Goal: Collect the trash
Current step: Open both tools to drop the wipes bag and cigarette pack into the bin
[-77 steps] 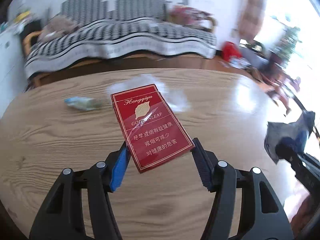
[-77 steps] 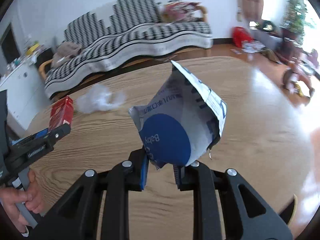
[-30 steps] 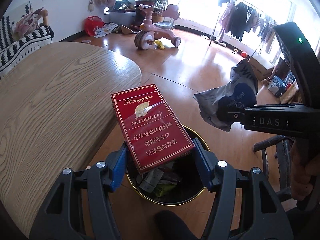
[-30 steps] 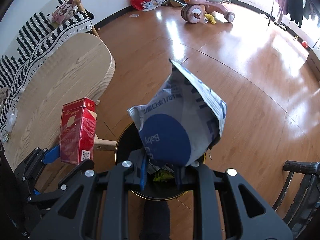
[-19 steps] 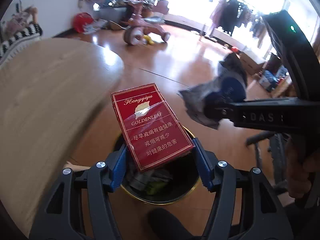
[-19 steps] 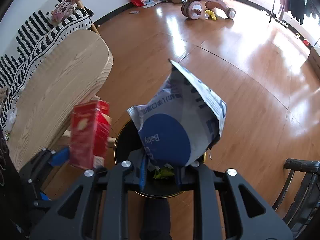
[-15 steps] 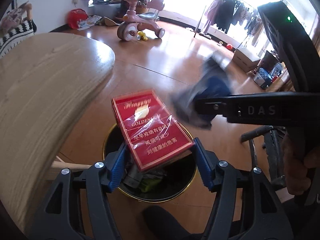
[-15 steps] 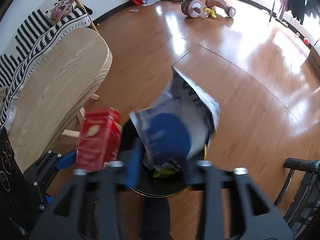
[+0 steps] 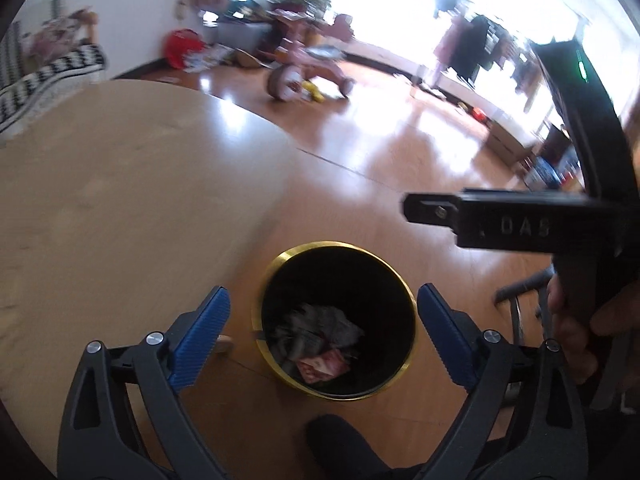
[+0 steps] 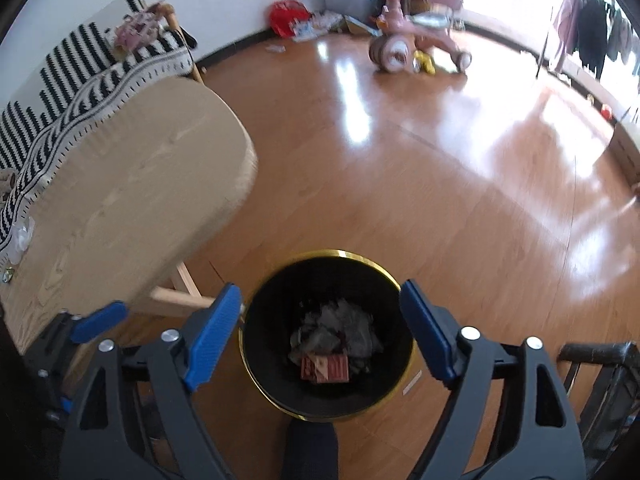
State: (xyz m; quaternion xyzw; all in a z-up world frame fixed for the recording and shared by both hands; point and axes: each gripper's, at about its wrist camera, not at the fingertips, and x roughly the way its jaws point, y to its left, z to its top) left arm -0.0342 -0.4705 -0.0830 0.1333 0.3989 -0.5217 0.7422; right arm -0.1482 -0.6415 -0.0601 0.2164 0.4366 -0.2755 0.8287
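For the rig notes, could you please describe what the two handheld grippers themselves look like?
Both the left gripper and the right gripper have black plastic frames with triangular cut-outs and silver bolts. Their fingers carry ribbed blue pads. In the left wrist view, the right gripper's side reads "DAS" in raised letters, a green light glows on its black body, and a bare hand grips it. No cables are visible.

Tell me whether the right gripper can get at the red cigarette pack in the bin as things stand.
Probably yes: the right gripper is open directly above the bin, and the red cigarette pack lies uncovered on top, though deep inside.
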